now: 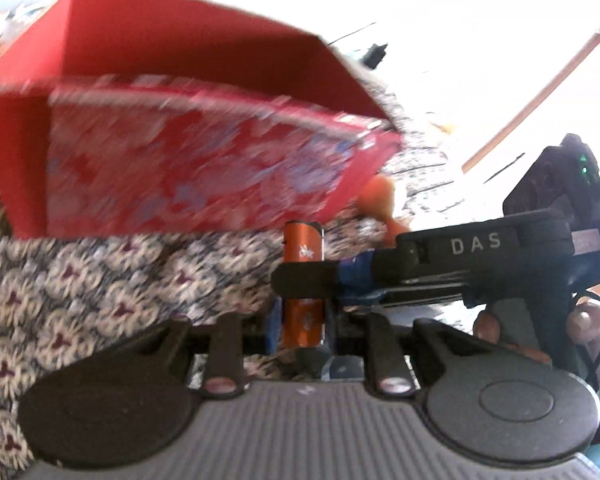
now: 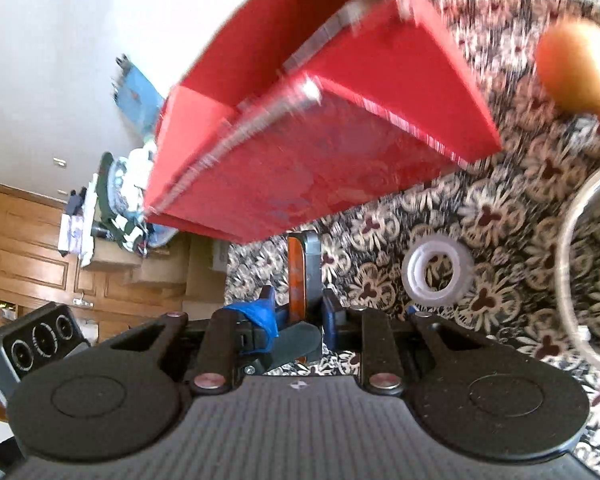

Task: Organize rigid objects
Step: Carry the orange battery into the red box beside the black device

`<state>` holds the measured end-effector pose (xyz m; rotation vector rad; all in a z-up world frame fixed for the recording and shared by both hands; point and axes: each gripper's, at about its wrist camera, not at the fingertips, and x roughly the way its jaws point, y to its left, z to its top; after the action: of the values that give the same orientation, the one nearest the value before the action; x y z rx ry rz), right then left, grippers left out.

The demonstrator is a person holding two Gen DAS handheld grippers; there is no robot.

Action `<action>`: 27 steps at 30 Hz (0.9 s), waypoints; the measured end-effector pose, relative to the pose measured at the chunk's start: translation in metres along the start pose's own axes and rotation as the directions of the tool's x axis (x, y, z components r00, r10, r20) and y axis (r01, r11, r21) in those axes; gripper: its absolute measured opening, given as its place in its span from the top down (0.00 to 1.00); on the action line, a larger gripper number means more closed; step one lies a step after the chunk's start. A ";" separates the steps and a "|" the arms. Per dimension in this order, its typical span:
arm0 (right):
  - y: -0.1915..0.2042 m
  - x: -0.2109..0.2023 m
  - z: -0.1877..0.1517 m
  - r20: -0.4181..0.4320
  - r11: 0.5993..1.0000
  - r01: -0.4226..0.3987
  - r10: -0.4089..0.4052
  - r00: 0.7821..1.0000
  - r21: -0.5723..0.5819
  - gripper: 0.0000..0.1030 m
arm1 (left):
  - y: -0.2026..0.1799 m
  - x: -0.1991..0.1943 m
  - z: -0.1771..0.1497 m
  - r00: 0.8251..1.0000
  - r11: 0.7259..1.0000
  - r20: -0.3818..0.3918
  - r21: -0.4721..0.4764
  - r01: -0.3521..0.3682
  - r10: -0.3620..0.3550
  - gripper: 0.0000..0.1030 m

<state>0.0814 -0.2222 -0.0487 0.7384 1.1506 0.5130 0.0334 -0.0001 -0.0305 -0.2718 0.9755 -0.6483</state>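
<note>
Under us lies a cloth (image 2: 480, 240) with dark and cream flowers, and wooden panelled doors (image 2: 32, 248) stand behind. Our left hand-held gripper (image 1: 303, 312) and right hand-held gripper (image 2: 305, 304) both pinch a small orange block (image 1: 303, 248) (each nearly closed on it). A red box (image 2: 320, 140) sits blurred just beyond, open, with a white ring (image 2: 436, 276) on the cloth nearby.
</note>
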 end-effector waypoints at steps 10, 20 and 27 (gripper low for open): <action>0.045 -0.048 0.046 0.183 0.985 0.015 0.017 0.983 -0.170 0.94 | -0.033 -0.021 0.069 0.987 0.978 0.131 0.199 0.067 -0.095 0.83; 0.067 0.012 0.126 0.156 0.979 0.083 -0.054 0.986 -0.186 0.94 | 0.004 0.011 0.145 0.996 0.973 0.090 0.225 -0.045 0.025 0.83; 0.058 0.063 0.158 0.072 0.979 0.145 -0.135 0.988 -0.141 0.94 | 0.041 0.051 0.173 0.994 0.982 -0.041 0.162 -0.094 0.102 0.83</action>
<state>0.2519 -0.1800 -0.0096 0.5388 1.0857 0.4476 0.2135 -0.0111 0.0091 -0.0655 0.9717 -0.6417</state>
